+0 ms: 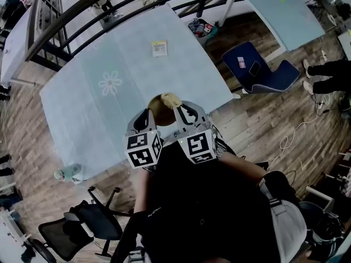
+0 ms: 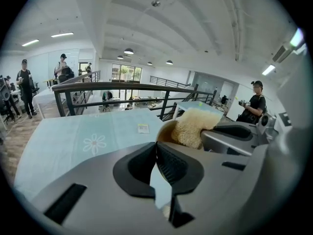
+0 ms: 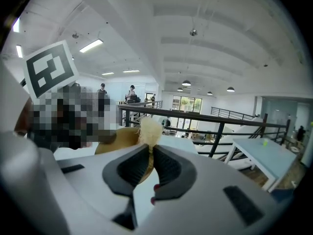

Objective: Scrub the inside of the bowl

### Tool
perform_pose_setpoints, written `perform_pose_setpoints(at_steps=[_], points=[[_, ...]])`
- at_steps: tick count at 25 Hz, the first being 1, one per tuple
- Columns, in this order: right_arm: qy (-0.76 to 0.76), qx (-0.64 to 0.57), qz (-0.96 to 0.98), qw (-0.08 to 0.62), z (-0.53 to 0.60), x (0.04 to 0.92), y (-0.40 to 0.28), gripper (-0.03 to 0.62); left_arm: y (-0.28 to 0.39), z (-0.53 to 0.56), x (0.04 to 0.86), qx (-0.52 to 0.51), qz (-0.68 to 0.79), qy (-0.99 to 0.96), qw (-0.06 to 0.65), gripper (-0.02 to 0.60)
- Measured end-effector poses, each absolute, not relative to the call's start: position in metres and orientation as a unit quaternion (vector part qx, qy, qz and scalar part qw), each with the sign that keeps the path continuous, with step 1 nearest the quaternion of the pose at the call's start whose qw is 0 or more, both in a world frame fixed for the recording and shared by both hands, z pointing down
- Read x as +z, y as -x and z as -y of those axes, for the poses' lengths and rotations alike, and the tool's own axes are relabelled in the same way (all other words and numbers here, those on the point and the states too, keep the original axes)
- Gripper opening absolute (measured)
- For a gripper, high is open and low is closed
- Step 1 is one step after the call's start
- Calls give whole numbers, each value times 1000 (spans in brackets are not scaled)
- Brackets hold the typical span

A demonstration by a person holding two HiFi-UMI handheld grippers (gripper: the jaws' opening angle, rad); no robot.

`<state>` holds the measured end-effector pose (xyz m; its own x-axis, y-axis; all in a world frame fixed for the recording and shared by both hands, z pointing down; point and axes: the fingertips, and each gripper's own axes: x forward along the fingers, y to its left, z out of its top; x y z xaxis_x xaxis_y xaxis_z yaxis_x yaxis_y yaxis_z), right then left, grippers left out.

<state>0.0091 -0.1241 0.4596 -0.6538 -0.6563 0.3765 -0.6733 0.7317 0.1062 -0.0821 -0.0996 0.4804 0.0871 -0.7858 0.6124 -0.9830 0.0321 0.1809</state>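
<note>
I hold a tan wooden bowl (image 1: 157, 112) in the air over the near edge of the pale blue table (image 1: 109, 64). My left gripper (image 1: 148, 114) is shut on the bowl's rim; in the left gripper view the bowl (image 2: 166, 130) shows just past the closed jaws of that gripper (image 2: 156, 148). My right gripper (image 1: 177, 107) is shut on a yellowish fibrous scrubber (image 1: 170, 99), which lies against the bowl's upper edge. The right gripper view shows the scrubber (image 3: 149, 129) pinched at the tips of the right gripper (image 3: 149, 153), the bowl (image 3: 120, 142) behind it. Most of the bowl's inside is hidden.
The table carries a flower print (image 1: 111, 83) and a small yellow card (image 1: 159, 48). A black railing (image 1: 98, 4) runs behind it. A small object (image 1: 68, 172) sits at the table's near left corner, an office chair (image 1: 82, 223) below. A blue floor seat (image 1: 258, 70) lies to the right.
</note>
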Motion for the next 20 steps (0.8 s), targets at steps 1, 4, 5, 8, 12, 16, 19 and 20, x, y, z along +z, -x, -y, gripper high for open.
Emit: perform_pose_setpoints(at_steps=[1, 4, 5, 8, 12, 16, 19, 20], points=[[-368, 19, 909, 196, 124, 458, -9, 37, 84, 99, 481, 167, 658, -673, 295, 21], [-377, 15, 908, 184, 125, 452, -11, 37, 90, 98, 484, 165, 664, -666, 296, 21], [-380, 14, 908, 178, 126, 449, -11, 37, 93, 98, 485, 165, 667, -664, 296, 21], [-378, 20, 914, 148, 124, 438, -8, 37, 102, 97, 488, 163, 673, -657, 299, 21], [-327, 64, 933, 135, 112, 438, 8, 37, 107, 97, 490, 156, 674, -654, 306, 21], [-269, 99, 944, 163, 95, 454, 27, 37, 108, 98, 487, 150, 670, -660, 305, 21], [-244, 118, 948, 167, 90, 461, 35, 37, 106, 99, 486, 140, 662, -671, 304, 21], [-240, 126, 948, 170, 89, 464, 37, 37, 105, 100, 485, 134, 658, -676, 304, 21]])
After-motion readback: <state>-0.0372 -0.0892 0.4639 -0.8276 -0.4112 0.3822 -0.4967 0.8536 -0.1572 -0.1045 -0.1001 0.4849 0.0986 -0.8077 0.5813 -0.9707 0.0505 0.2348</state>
